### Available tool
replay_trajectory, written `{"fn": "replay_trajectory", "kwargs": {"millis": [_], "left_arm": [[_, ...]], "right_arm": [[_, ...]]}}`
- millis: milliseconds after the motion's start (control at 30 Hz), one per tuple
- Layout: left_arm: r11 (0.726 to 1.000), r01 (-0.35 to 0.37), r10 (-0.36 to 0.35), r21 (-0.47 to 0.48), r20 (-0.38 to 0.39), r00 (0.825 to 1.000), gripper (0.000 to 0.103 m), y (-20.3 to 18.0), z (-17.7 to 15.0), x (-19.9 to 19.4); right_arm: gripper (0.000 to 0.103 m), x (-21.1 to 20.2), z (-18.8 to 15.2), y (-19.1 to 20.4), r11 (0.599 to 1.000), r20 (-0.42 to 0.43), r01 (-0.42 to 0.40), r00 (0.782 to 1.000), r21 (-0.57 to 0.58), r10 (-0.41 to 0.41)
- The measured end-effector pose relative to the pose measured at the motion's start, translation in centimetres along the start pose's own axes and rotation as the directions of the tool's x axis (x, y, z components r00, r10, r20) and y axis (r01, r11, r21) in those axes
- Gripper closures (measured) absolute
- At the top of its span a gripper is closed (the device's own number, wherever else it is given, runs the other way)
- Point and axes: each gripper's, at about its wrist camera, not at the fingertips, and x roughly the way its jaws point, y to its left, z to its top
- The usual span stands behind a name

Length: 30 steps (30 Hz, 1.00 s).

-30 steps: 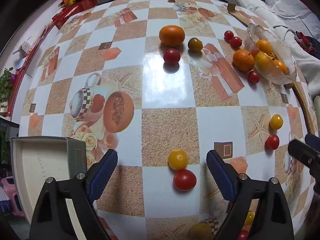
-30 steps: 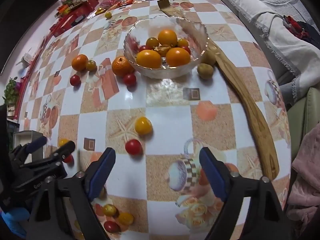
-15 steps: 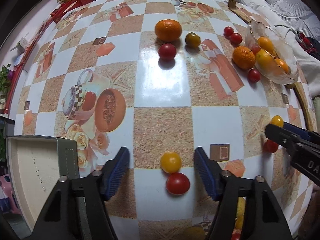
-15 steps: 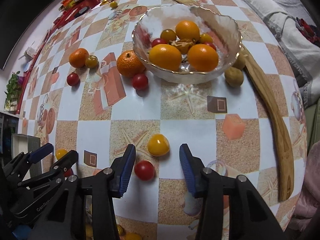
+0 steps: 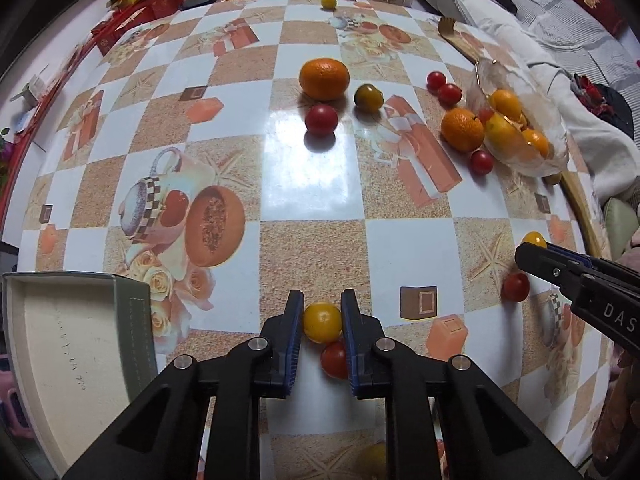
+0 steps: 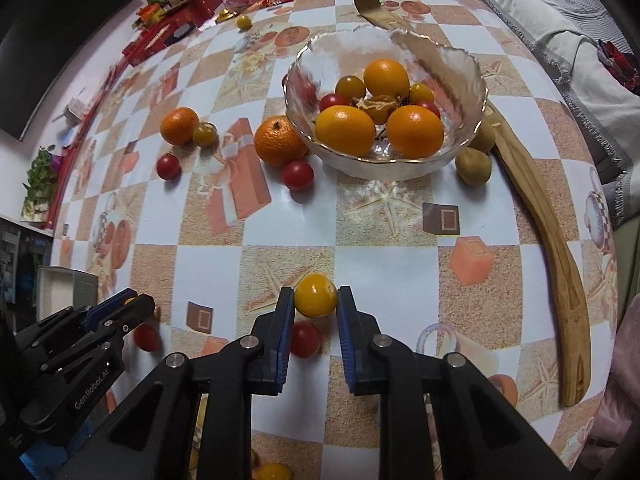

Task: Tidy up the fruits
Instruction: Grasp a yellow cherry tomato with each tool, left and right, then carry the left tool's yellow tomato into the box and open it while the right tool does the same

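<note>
Two black two-finger grippers with blue pads work over a glossy checkered tablecloth (image 5: 312, 184) printed with cups, gift boxes and starfish.

Left gripper (image 5: 322, 316): fingers drawn in to a narrow gap, pads pressed against either side of a small round yellow tomato (image 5: 322, 321) that sits on the cloth at the fingertips. A small red cherry tomato (image 5: 334, 359) lies just nearer, touching the yellow one and partly behind the right pad.

Right gripper (image 6: 315, 300): likewise narrowed, pads against both sides of a second round yellow tomato (image 6: 315, 295). A second red cherry tomato (image 6: 305, 339) lies on the cloth just near of it, between the fingers.

Clear glass bowl with scalloped gilt rim (image 6: 476, 80), far centre in the right wrist view: holds three oranges, with small yellow and red tomatoes among them.

Loose fruit on the cloth:
- textured orange mandarin (image 6: 279, 141), touching the bowl's left side, with a red tomato (image 6: 297, 175) just near of it;
- a smoother orange mandarin (image 5: 324, 79) further left, beside an olive-yellow tomato (image 5: 368, 97) and a dark red tomato (image 5: 321, 119);
- two red tomatoes (image 5: 443, 87) far of the bowl in the left wrist view;
- two brownish-green round fruits (image 6: 473, 166) at the bowl's right;
- one small yellow fruit (image 5: 329, 1) at the far edge.

Long curved wooden utensil (image 6: 560, 264): along the right side of the cloth, its far end passing behind the bowl.

Grey-green open box with pale lining (image 5: 72, 360): near left corner.

Red packets and wrappers (image 5: 152, 0): far edge.
</note>
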Motion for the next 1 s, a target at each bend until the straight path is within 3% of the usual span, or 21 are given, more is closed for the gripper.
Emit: {"fn": "replay_trajectory", "kwargs": {"millis": [467,733,1000], "left_arm": [[0.997,0.055,-0.052,-0.059,0.052,0.997,0.082,3.6,-1.7,-4.8],[0.995,0.010,-0.004,-0.104,0.062,0.998,0.082,8.2,-3.6,-6.7],[0.979,-0.077,0.085,-0.186,0.033,0.996,0.082,15.4,-6.4,-7.0]], "right_arm": [[0.080,-3.1,-1.7,3.0,0.998,0.045,-0.044,0.998,-0.043,0.046],[0.080,-3.5,-2.7,8.1,0.989,-0.008,-0.109,0.994,-0.103,0.109],[0.080,-2.2,-3.7,16.5,0.960,-0.055,-0.173,0.985,-0.220,0.165]]}}
